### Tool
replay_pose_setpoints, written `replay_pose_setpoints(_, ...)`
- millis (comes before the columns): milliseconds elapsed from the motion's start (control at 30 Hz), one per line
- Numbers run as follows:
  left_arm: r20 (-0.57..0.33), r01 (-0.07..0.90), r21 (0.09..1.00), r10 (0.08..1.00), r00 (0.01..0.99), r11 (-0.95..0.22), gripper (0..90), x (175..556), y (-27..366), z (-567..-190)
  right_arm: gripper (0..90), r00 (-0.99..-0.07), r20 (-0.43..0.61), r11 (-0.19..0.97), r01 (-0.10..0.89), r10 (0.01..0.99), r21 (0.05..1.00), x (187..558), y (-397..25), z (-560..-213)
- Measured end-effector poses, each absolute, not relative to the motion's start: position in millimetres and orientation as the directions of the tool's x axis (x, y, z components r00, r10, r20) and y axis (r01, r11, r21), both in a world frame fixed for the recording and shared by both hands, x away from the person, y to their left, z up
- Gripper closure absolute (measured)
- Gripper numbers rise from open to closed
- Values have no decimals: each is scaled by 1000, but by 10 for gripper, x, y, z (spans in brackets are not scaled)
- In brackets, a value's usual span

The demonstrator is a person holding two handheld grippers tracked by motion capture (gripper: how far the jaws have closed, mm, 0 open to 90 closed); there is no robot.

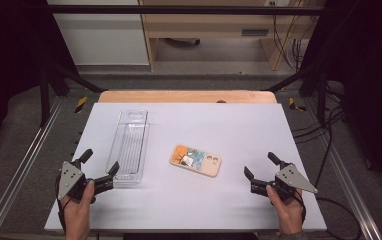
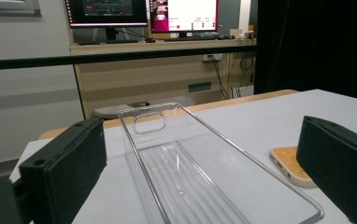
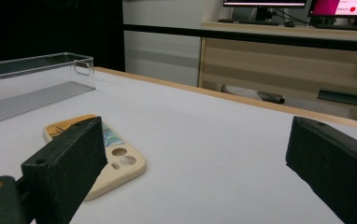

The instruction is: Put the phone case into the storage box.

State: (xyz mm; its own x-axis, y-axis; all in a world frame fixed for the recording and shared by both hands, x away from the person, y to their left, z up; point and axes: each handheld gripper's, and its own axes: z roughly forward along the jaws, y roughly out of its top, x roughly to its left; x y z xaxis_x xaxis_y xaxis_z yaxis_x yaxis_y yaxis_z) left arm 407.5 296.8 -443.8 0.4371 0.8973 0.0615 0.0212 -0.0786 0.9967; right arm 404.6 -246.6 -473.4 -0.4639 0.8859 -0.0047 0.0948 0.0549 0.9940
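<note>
Lying flat, phone case [image 3: 103, 154] shows camera cutouts in right gripper view.

A clear tray [image 1: 129, 145] is lying lengthwise on the left part of the table [image 1: 239, 125], and a phone case [image 1: 196, 160] is lying flat just to its right, apart from it. Behind the table, a desk [image 2: 158, 70] is standing with monitors [image 2: 144, 11] sitting on it.
</note>
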Motion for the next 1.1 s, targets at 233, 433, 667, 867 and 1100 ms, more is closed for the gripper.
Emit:
replay_pose_setpoints(233, 68, 16, 996, 893, 444, -84, 16, 4073, 2950, -4438, 46, -463, -6, 68, 118, 886, 991, 4051, -2453, -4753)
replay_pose_setpoints(433, 70, 17, 996, 892, 446, -87, 15, 4074, 2931, -4443, 57, -479, -20, 105, 152, 878, 983, 4092, -2381, -4785)
replay_pose_setpoints(667, 78, 16, 995, 885, 459, -96, 16, 4060, 2885, -4445, 56, -514, -63, 170, 163, 855, 972, 4176, -2262, -4692)
replay_pose_setpoints(867, 77, 14, 995, 882, 464, -94, 15, 4062, 2871, -4446, 46, -530, -84, 197, 160, 844, 967, 4259, -2210, -4479)
replay_pose_setpoints(1100, 71, 13, 996, 884, 462, -87, 15, 4062, 2886, -4443, 41, -557, -107, 245, 181, 824, 952, 4405, -2132, -4217)
